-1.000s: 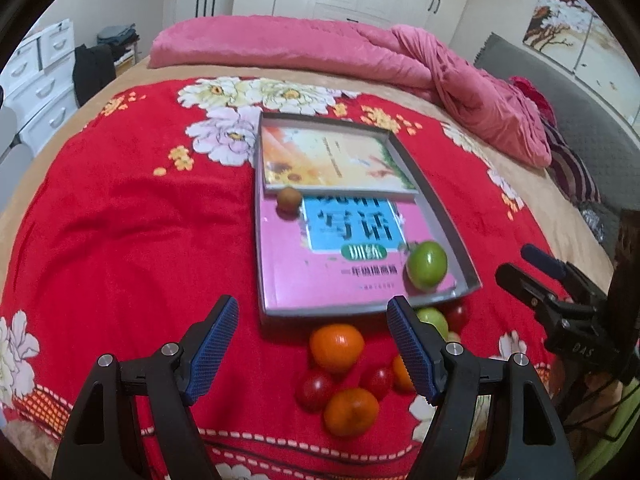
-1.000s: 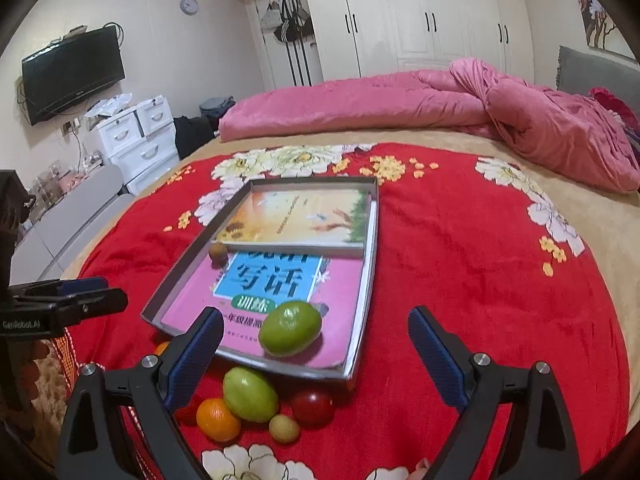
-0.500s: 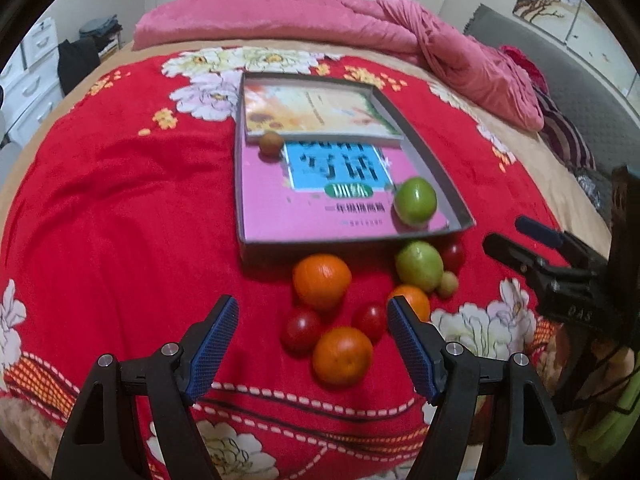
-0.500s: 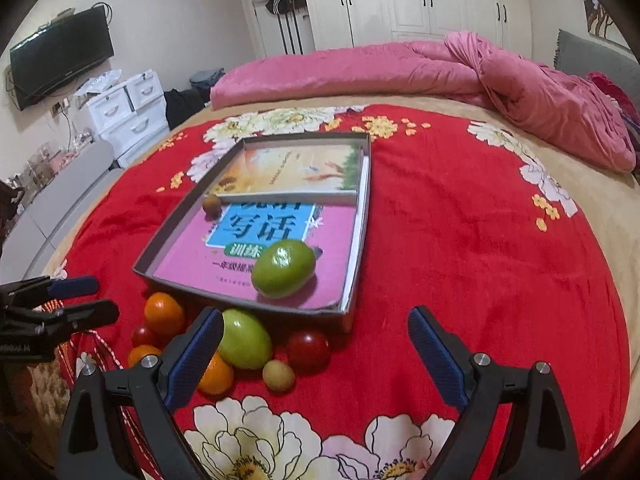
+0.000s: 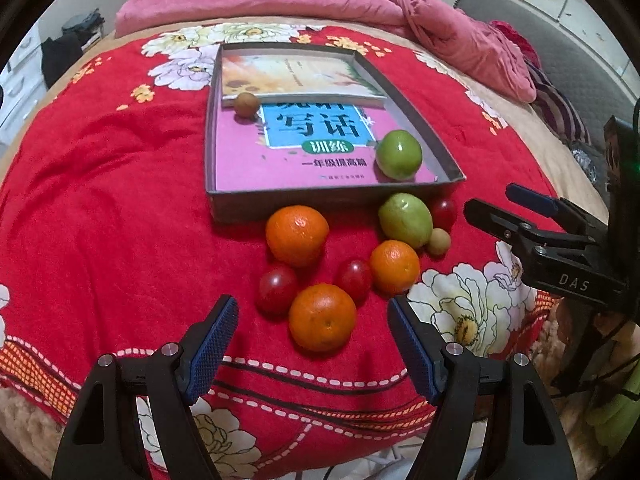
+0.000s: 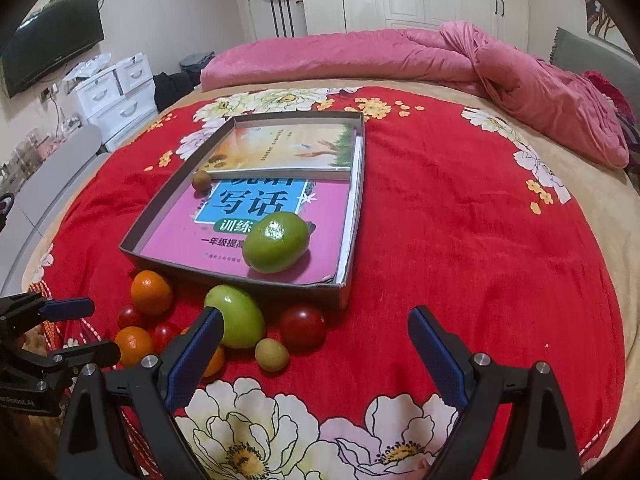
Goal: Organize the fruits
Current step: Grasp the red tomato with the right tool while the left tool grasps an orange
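Left gripper (image 5: 312, 336), spread and empty, should straddle the nearest orange (image 5: 322, 317) squarely before closing gently.

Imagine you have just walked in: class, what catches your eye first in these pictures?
First, the cluster of loose fruit on the red flowered blanket, lying just before the near wall of the grey tray: oranges, red fruits, a green one. Next, the tray itself, lined with books, holding a green fruit at its near corner and a small brown one farther back. Both grippers, left and right, hang open over the fruit.
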`<state>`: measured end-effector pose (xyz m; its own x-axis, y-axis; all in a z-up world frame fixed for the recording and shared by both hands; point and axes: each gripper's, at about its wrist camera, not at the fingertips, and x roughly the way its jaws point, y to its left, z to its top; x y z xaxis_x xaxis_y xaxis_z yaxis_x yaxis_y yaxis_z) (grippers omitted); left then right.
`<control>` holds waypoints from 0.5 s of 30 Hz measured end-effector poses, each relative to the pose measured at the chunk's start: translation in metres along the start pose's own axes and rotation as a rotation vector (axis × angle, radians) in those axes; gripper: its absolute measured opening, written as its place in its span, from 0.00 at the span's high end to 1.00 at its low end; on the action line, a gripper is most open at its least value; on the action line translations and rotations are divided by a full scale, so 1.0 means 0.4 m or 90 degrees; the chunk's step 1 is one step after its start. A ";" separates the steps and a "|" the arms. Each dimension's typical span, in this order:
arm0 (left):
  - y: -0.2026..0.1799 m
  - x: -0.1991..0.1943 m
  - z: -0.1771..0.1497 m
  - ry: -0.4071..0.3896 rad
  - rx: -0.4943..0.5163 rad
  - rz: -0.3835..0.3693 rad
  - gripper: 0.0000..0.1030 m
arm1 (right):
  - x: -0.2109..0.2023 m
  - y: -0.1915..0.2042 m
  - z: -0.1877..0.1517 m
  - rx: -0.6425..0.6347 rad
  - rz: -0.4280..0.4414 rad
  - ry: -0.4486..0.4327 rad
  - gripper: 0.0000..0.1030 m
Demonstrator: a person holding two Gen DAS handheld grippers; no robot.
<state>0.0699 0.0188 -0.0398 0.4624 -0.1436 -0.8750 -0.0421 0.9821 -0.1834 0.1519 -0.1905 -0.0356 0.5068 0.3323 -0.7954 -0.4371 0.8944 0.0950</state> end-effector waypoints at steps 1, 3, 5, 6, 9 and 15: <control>-0.001 0.003 -0.001 0.003 0.000 -0.001 0.24 | 0.002 0.001 -0.001 -0.001 0.000 0.003 0.09; -0.004 0.006 -0.003 0.007 0.000 -0.005 0.24 | 0.006 0.003 -0.003 -0.003 -0.004 0.008 0.09; -0.008 0.008 -0.005 0.009 0.004 -0.007 0.25 | 0.009 0.003 -0.005 -0.004 -0.007 0.012 0.09; -0.011 0.008 -0.006 0.009 0.006 -0.009 0.25 | 0.011 0.003 -0.006 -0.004 -0.007 0.014 0.09; -0.015 0.010 -0.009 0.012 0.007 -0.015 0.25 | 0.015 0.001 -0.005 -0.002 -0.009 0.018 0.09; -0.020 0.015 -0.010 0.015 0.009 -0.028 0.24 | 0.026 -0.002 -0.004 0.001 -0.013 0.025 0.09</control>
<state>0.0696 0.0096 -0.0453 0.4429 -0.1898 -0.8763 -0.0098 0.9762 -0.2165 0.1564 -0.1882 -0.0450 0.4861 0.3021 -0.8200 -0.4261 0.9012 0.0794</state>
